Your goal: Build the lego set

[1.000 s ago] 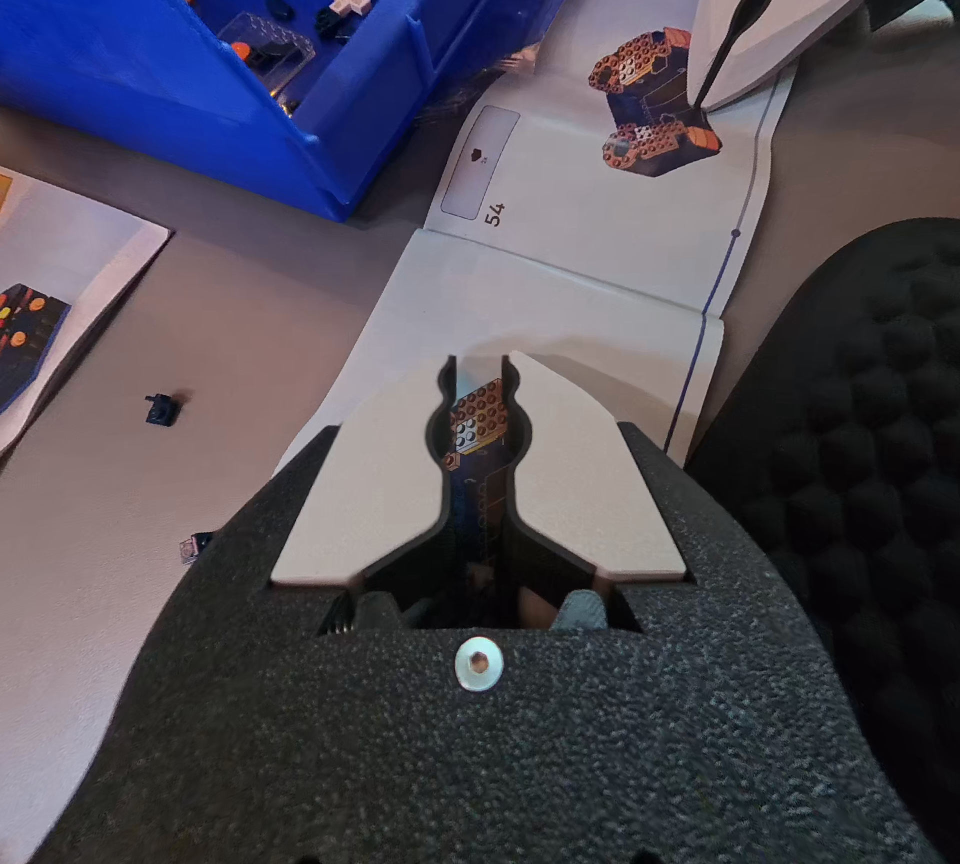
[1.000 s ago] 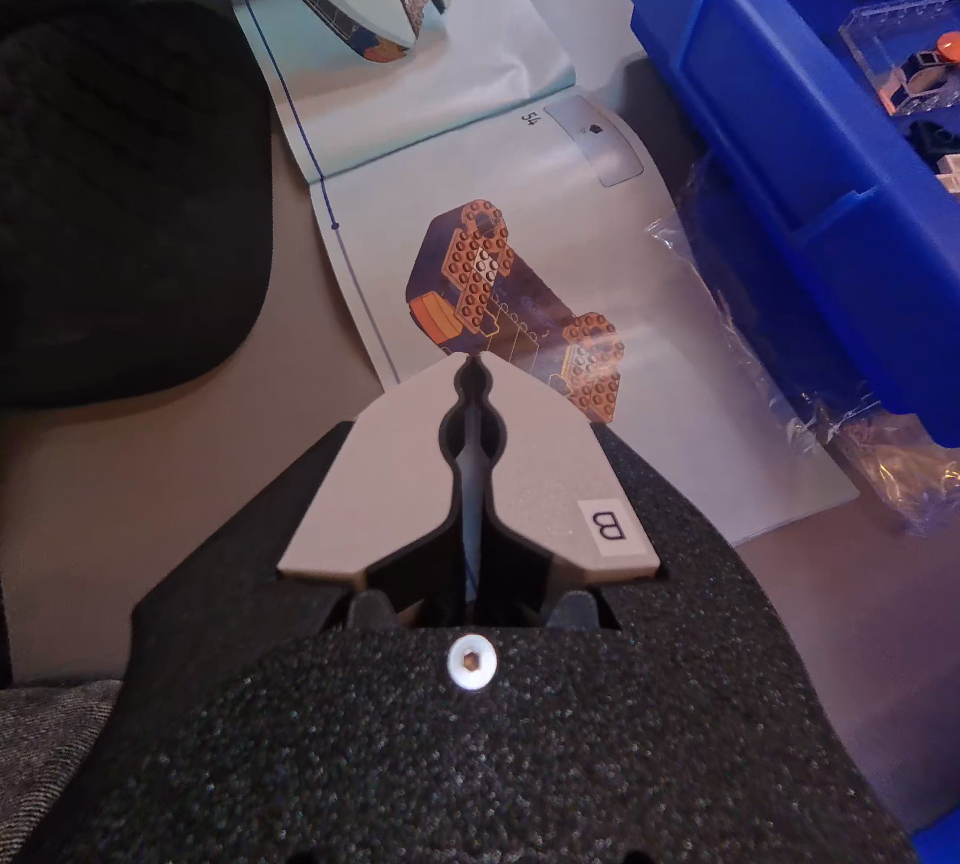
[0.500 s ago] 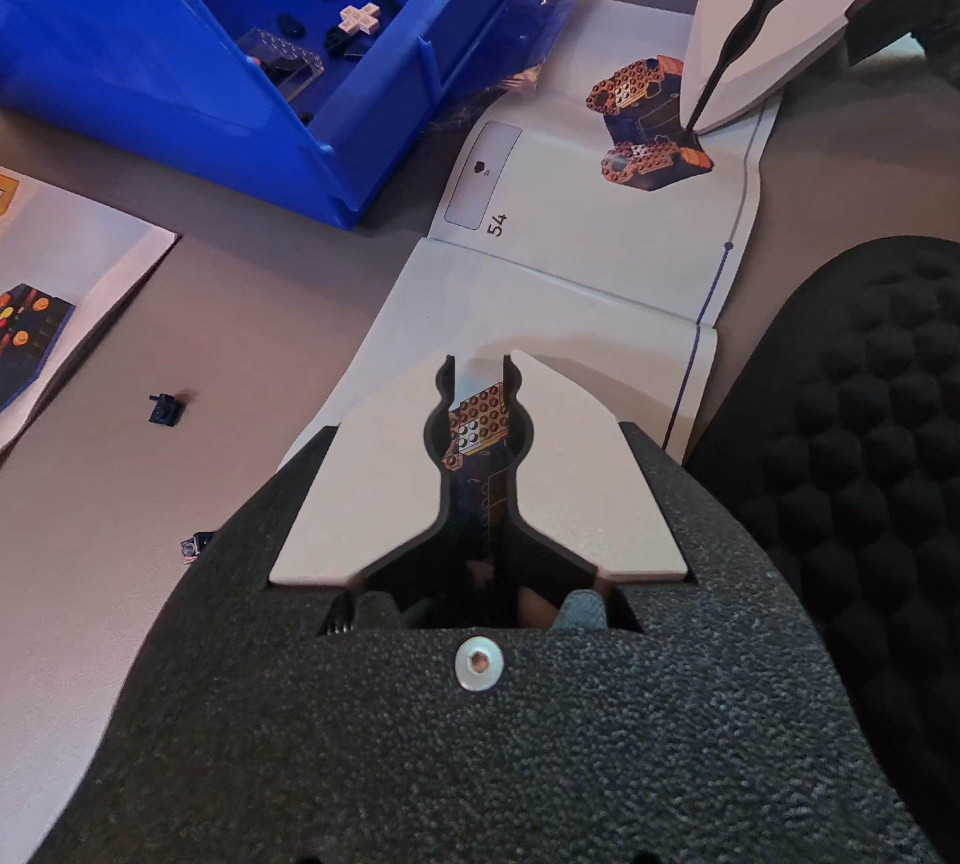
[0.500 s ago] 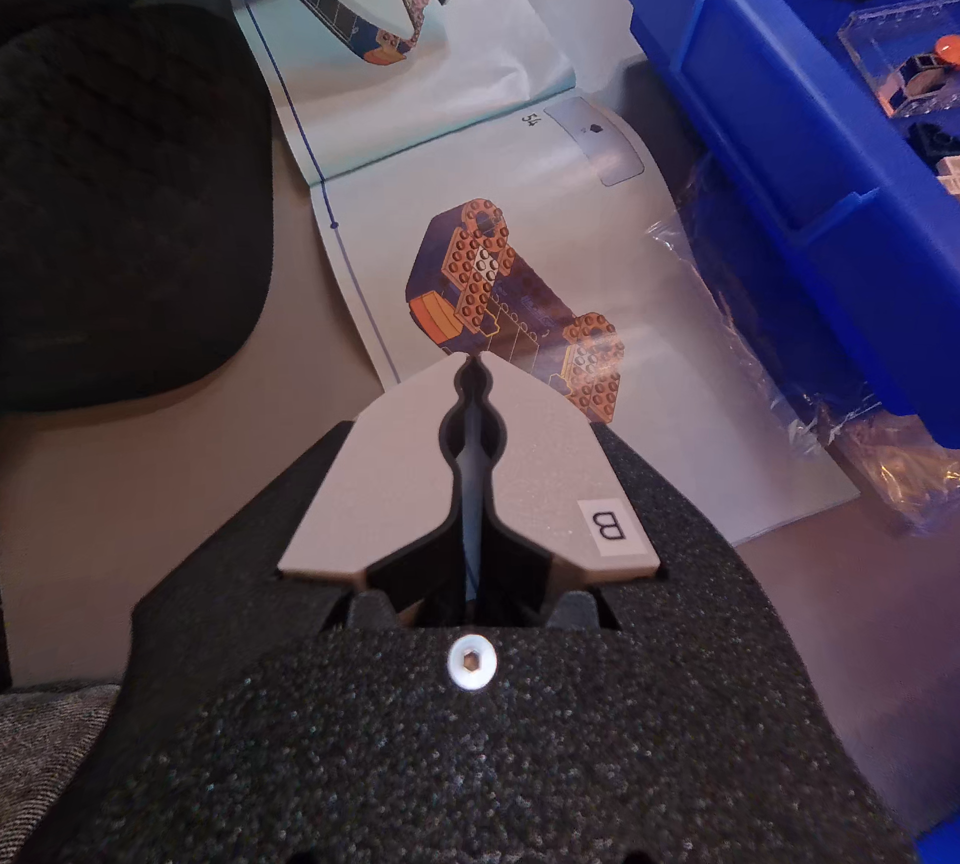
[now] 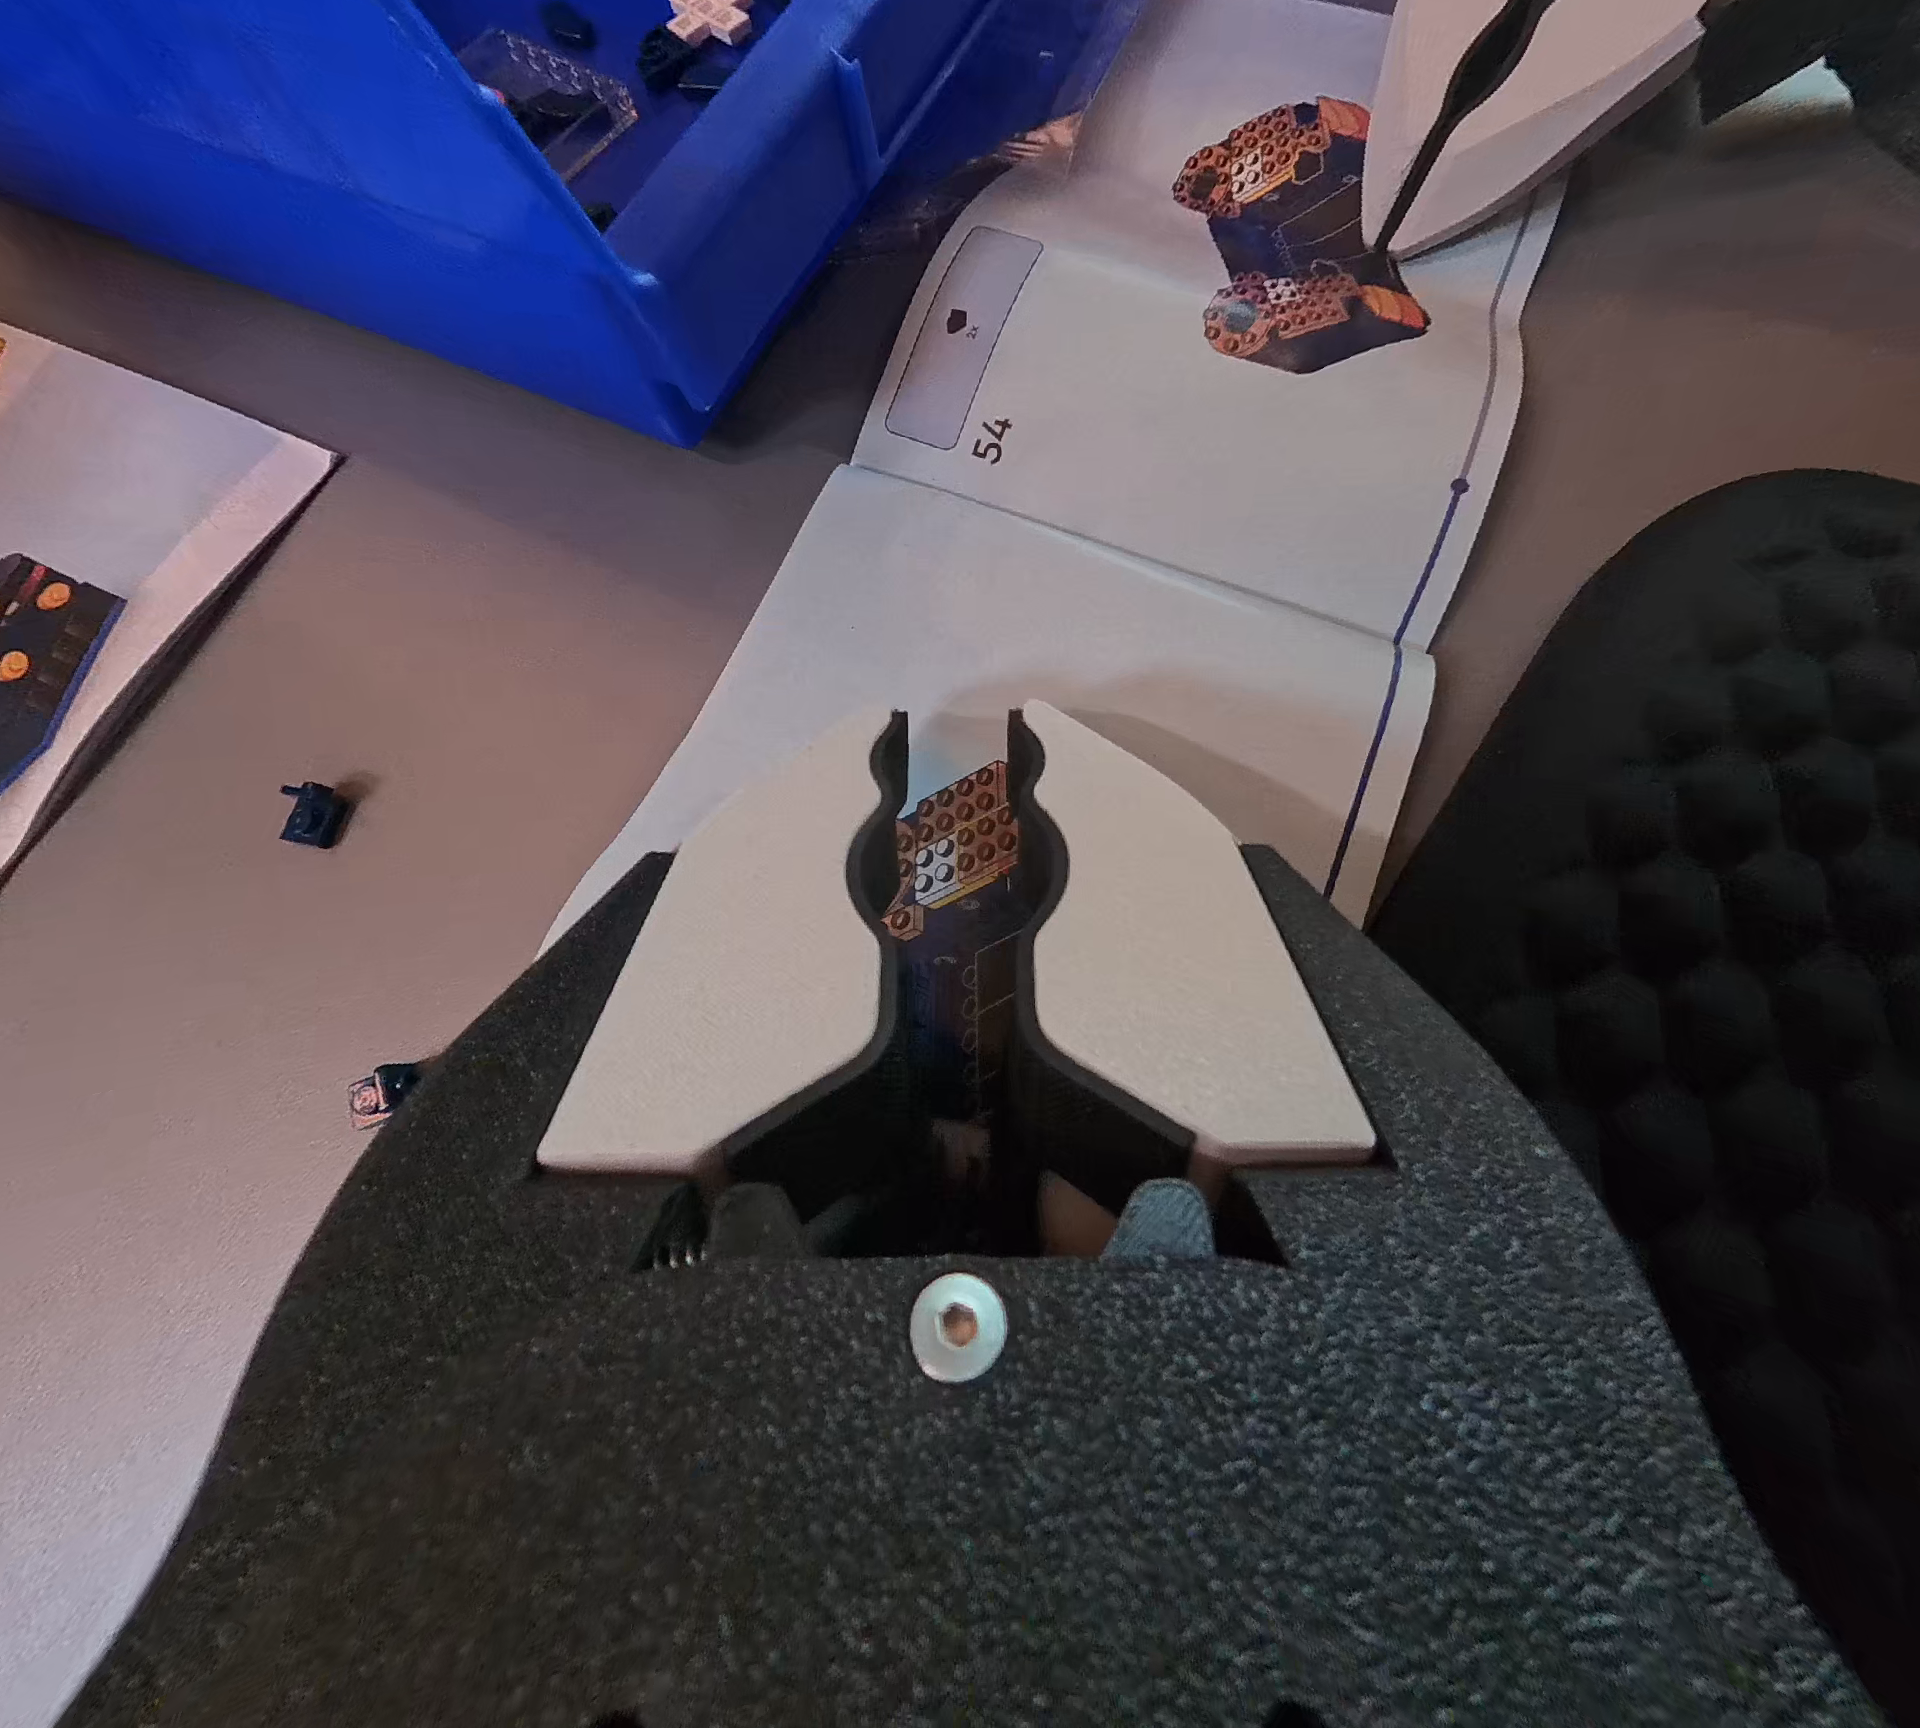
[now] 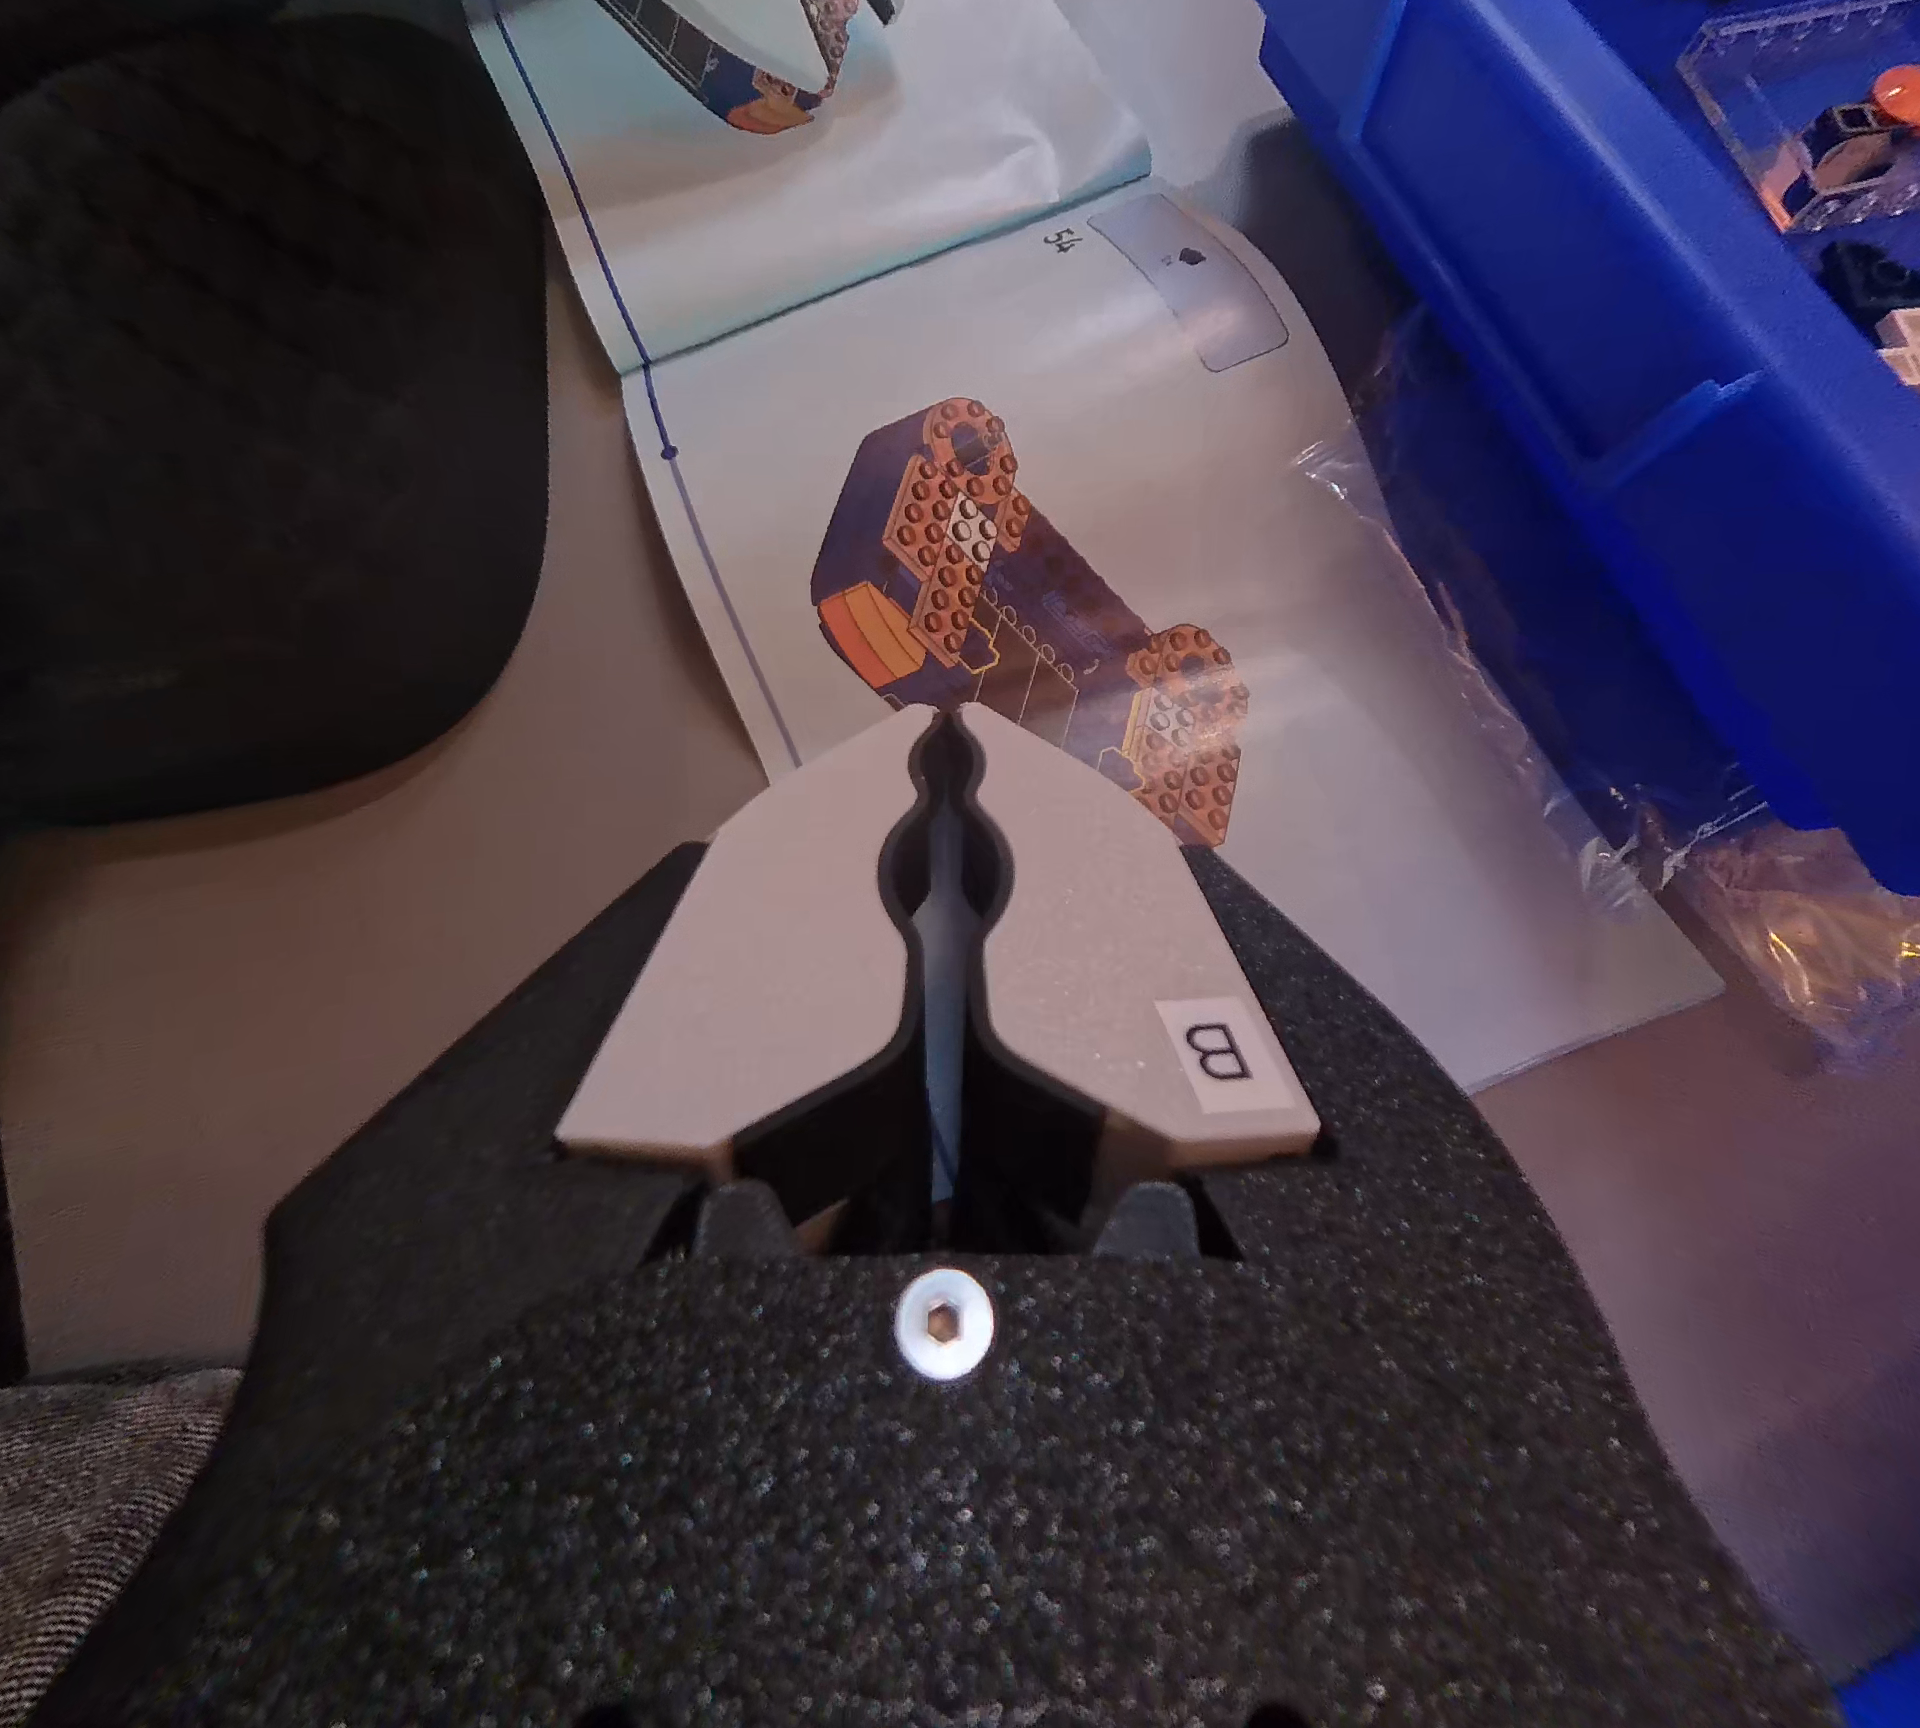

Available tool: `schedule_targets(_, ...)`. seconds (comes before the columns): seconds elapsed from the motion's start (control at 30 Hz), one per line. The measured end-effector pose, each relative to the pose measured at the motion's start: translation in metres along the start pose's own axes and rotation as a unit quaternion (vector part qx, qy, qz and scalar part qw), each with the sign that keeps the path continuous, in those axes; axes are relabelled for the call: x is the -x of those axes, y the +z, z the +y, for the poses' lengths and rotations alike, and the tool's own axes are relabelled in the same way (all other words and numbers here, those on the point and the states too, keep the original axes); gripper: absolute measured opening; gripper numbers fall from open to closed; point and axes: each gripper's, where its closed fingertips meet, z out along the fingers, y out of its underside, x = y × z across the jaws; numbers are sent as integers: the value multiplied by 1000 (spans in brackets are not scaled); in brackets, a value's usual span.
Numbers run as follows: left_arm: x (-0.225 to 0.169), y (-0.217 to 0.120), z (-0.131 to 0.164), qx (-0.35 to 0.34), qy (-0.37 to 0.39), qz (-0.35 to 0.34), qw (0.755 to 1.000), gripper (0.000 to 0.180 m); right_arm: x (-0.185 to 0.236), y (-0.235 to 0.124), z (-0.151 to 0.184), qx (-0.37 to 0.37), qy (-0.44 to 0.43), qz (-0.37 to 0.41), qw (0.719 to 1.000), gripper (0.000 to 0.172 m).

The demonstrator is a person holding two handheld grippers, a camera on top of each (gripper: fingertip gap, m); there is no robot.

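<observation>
A matte grey-brown table (image 5: 499, 598) carried an open glossy instruction booklet (image 5: 1143, 473), a blue plastic bin (image 5: 312, 120) of small bricks and a dimpled black cushion (image 5: 1714, 847). Little had shifted from a moment earlier. The left gripper (image 5: 958, 722) stood narrowly parted, empty, above a printed brick model; the right gripper (image 6: 945, 720) was pinched closed, tips at the page.

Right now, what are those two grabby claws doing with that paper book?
Two hand-held grippers hover over an open white brick-building instruction booklet on a tan table. The left gripper has its pale fingers slightly apart above a printed picture of an orange and dark blue brick model, gripping nothing. The right gripper is closed, its tips on the other page's picture. A blue plastic bin of small bricks sits beside the booklet.
</observation>
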Motion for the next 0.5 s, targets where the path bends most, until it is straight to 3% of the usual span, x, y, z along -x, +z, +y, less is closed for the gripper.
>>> schedule_targets(0.27,0,0,0,1,-1,0,1000,18,7,0,-2,4,-35,-9,999,0)
schedule_targets(0.4,1,0,0,2,-3,0,1000,18,16,-10,-23,-60,-61,-22,996,0)
schedule_targets(0.5,1,0,0,2,-4,1,1000,18,19,-9,-22,-59,-58,-32,996,0)
